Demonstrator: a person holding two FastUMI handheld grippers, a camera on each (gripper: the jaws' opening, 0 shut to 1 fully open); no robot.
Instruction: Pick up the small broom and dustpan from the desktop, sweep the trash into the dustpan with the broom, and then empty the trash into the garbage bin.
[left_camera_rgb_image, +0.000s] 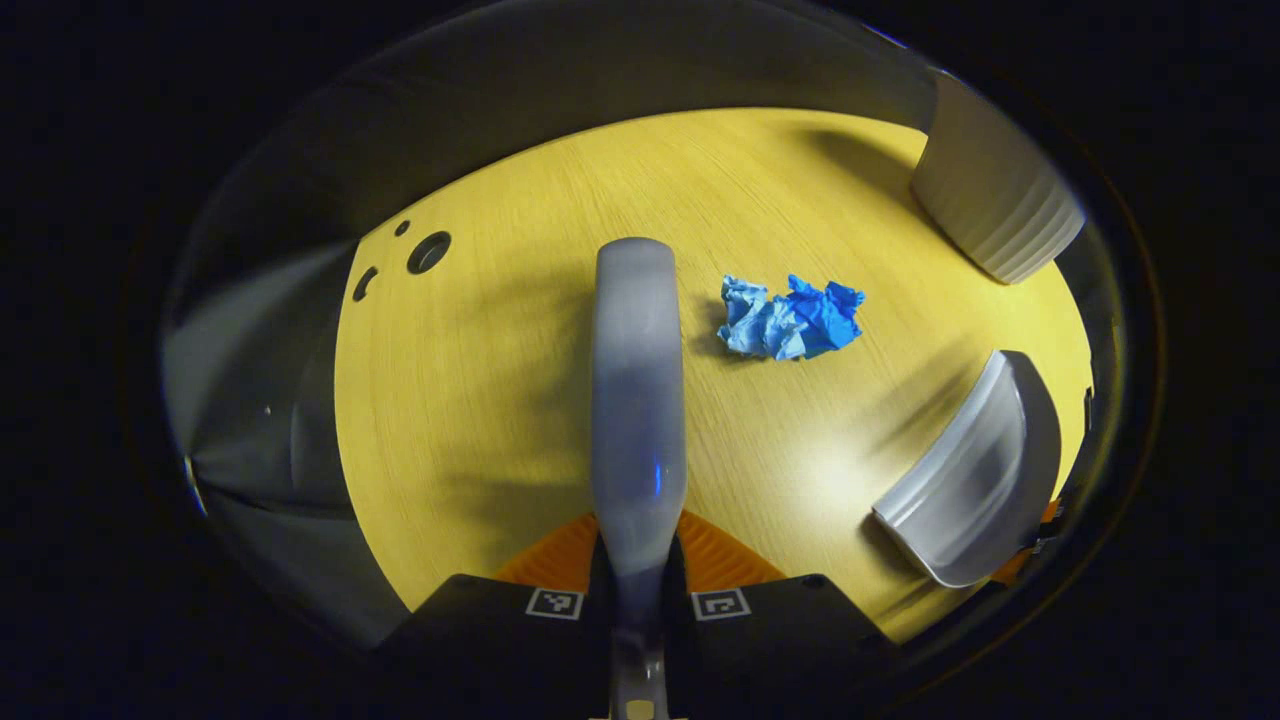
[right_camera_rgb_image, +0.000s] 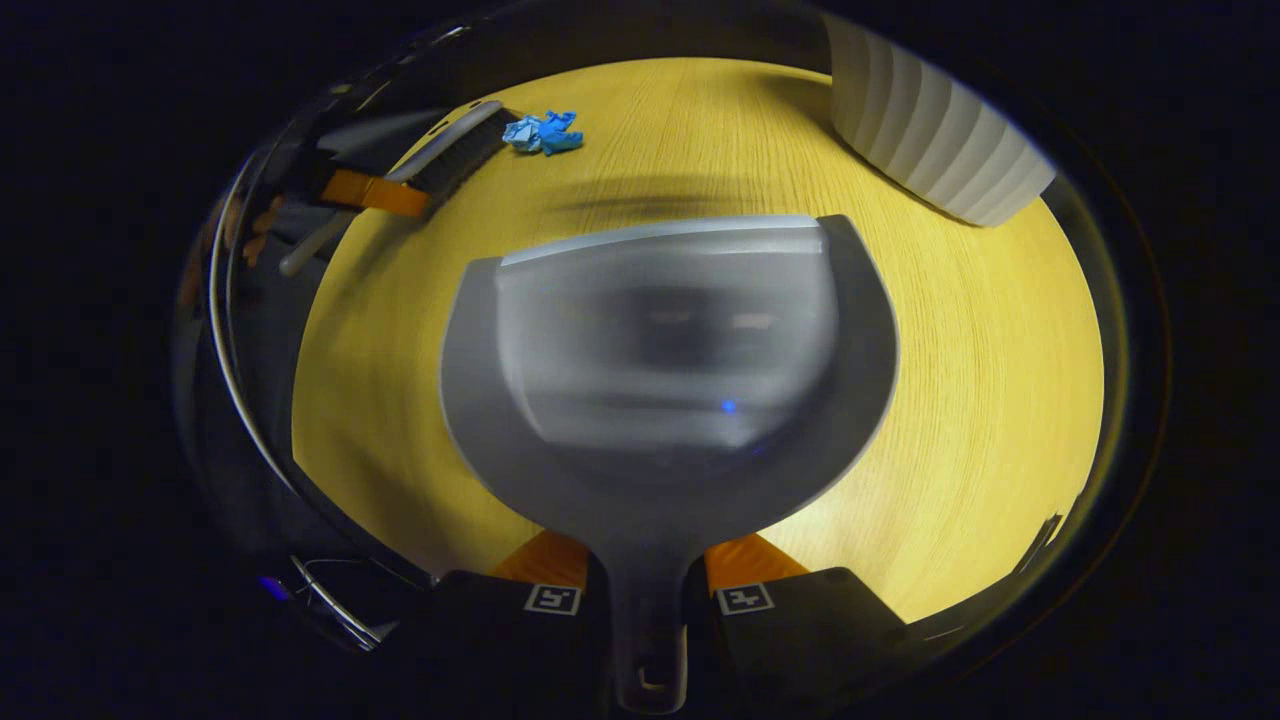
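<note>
In the left gripper view my left gripper (left_camera_rgb_image: 638, 568) is shut on the handle of the small grey broom (left_camera_rgb_image: 638, 400), which points forward over the yellow desktop (left_camera_rgb_image: 480, 400). A crumpled blue paper ball (left_camera_rgb_image: 790, 318) lies just right of the broom's far end. The grey dustpan (left_camera_rgb_image: 975, 480) shows at the right. In the right gripper view my right gripper (right_camera_rgb_image: 648, 580) is shut on the dustpan's handle, and the dustpan (right_camera_rgb_image: 668, 370) is held out ahead. Far off at the upper left, the broom (right_camera_rgb_image: 455, 152) rests beside the blue paper ball (right_camera_rgb_image: 543, 132), with the left gripper (right_camera_rgb_image: 375, 192) behind it.
A white ribbed garbage bin (left_camera_rgb_image: 995, 200) stands at the far right of the desk, also large at the upper right as the bin (right_camera_rgb_image: 930, 130). Round cable holes (left_camera_rgb_image: 428, 252) sit near the desk's left edge.
</note>
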